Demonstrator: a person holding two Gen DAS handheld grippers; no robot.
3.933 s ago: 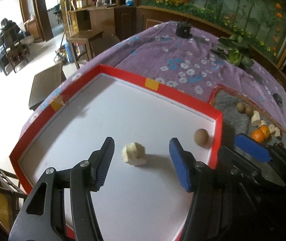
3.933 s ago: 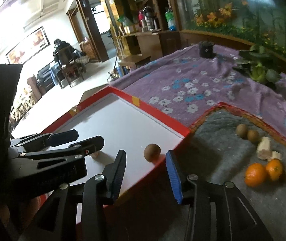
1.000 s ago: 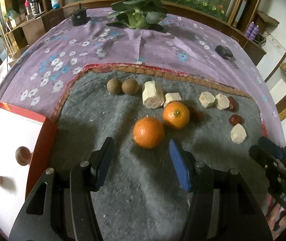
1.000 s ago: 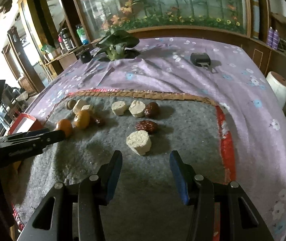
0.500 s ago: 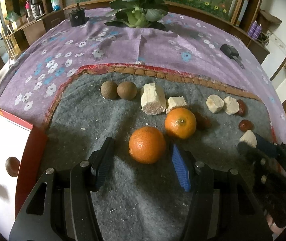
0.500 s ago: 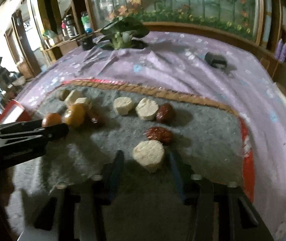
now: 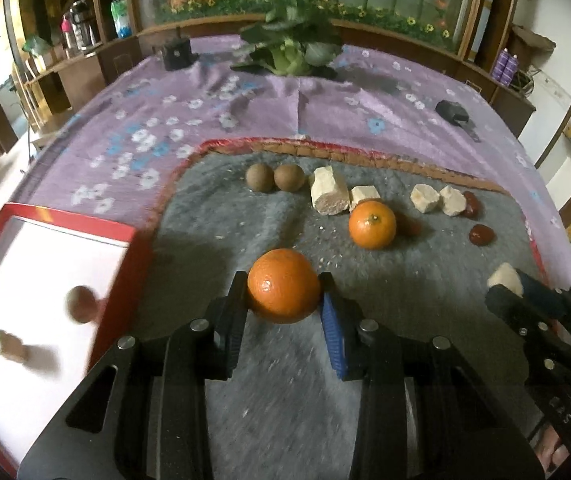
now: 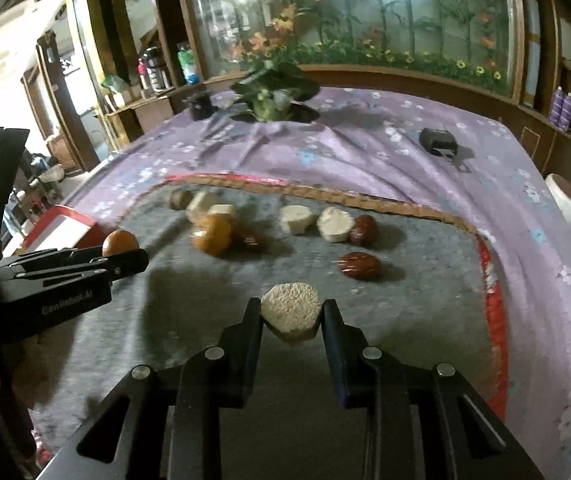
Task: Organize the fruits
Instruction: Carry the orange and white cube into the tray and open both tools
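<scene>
The left gripper is pinching an orange above the grey mat, just right of the red tray. The right gripper is clamping a pale fruit chunk over the same mat, near 1 red date. A second orange is lying farther back on the mat.

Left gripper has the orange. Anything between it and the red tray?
Nothing visible. The left gripper is shut on the round orange; only bare grey felt mat lies between it and the red-rimmed white tray, whose raised rim it must clear.
</scene>
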